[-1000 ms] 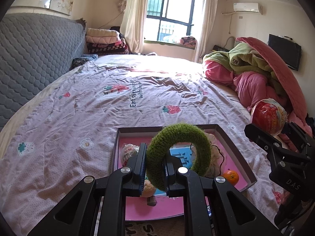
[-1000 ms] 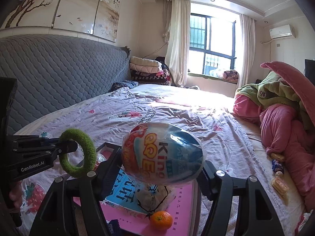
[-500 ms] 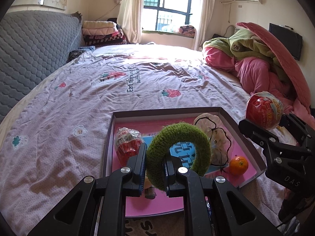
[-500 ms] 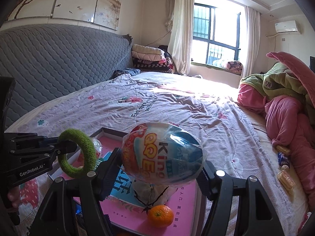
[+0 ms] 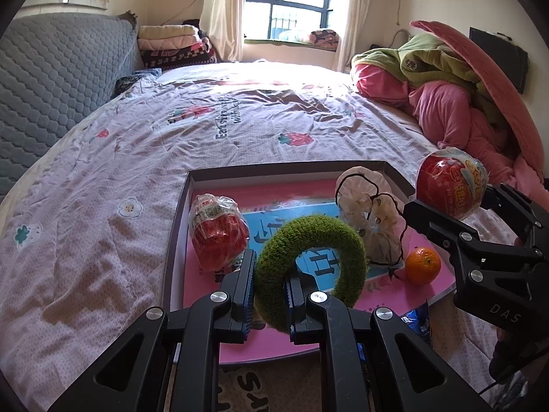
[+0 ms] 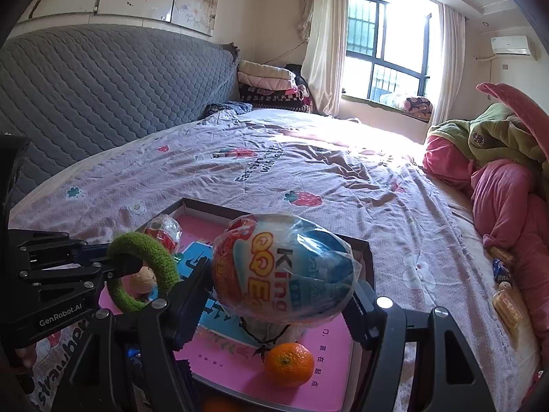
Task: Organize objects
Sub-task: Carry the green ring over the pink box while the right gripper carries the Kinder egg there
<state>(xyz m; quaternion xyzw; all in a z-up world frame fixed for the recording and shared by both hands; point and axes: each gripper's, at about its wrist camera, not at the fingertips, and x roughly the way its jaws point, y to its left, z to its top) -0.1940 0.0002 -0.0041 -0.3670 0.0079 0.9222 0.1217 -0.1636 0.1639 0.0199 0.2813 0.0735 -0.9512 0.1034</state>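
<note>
My left gripper [image 5: 269, 295] is shut on a fuzzy green ring [image 5: 310, 257] and holds it upright above the near part of a shallow box with a pink book inside [image 5: 219, 173]. The ring also shows in the right wrist view [image 6: 144, 269]. My right gripper [image 6: 278, 304] is shut on a large wrapped toy egg [image 6: 283, 269] and holds it above the box's right side; the egg shows in the left wrist view [image 5: 451, 183]. In the box lie a red wrapped snack [image 5: 218, 228], a white mask with black cord [image 5: 369, 213] and a small orange [image 5: 422, 265].
The box sits on a bed with a pale pink printed quilt [image 5: 137, 158]. A heap of pink and green bedding [image 5: 446, 89] lies at the right. A grey padded headboard [image 6: 103, 86] runs along the left. Snack packets [image 6: 504, 295] lie by the bedding.
Both grippers have tilted downward over the box with their loads still held, so the box and its contents show more fully. The grips have not changed.
</note>
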